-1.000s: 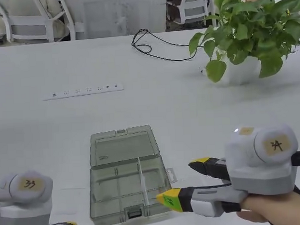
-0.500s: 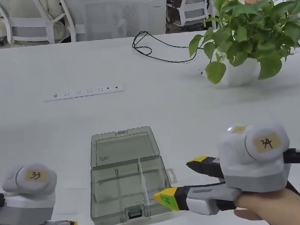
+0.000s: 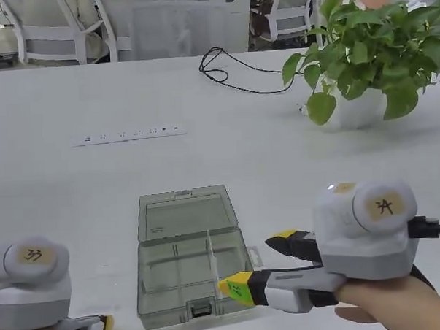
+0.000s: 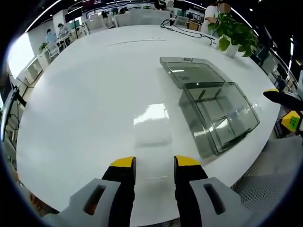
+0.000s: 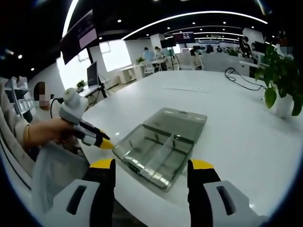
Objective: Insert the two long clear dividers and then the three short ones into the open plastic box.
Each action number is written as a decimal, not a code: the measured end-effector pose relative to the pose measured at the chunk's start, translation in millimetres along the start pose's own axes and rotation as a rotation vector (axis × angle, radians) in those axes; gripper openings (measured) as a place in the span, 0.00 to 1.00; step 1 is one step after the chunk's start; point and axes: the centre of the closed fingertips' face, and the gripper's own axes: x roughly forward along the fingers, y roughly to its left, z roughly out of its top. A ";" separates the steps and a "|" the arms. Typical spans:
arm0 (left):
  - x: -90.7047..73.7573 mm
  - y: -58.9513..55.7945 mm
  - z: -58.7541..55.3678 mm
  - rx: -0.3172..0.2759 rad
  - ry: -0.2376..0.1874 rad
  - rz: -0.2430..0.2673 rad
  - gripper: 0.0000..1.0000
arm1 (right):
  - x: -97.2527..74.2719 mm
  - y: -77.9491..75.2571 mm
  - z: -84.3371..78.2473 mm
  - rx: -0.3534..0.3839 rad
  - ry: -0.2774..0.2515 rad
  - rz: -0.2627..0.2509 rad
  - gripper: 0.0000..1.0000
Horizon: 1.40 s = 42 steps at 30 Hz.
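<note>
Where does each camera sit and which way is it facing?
Head view: above the near table edge, looking forward and down at the open plastic box; the right gripper and its hand show.
Left gripper view: on the left gripper, low at the table edge, facing across toward the box; own jaws apart.
Right gripper view: facing the box; own jaws apart.
Shared: both gripper views hold the box and the other gripper.

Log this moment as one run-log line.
left gripper: open, empty | right gripper: open, empty, near box | box: lid open, one divider in
</note>
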 end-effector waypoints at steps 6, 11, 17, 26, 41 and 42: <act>-15.3 -6.6 13.5 -0.012 -0.109 -0.026 0.30 | 5.7 11.5 10.3 0.040 -0.042 0.029 0.59; -21.8 -14.5 18.5 0.025 -0.166 -0.055 0.30 | 13.2 23.3 22.0 0.077 -0.086 0.055 0.54; -33.7 -25.9 29.2 0.019 -0.263 -0.110 0.30 | 21.8 35.1 28.8 0.125 -0.111 0.083 0.50; -49.0 -49.9 35.7 0.020 -0.328 -0.185 0.30 | 35.1 57.4 37.0 0.192 -0.152 0.133 0.41; -69.8 -85.6 46.8 0.031 -0.436 -0.312 0.30 | 43.8 73.0 46.4 0.306 -0.223 0.170 0.28; -71.0 -89.8 46.8 0.005 -0.436 -0.342 0.30 | 44.2 73.6 46.3 0.316 -0.224 0.173 0.27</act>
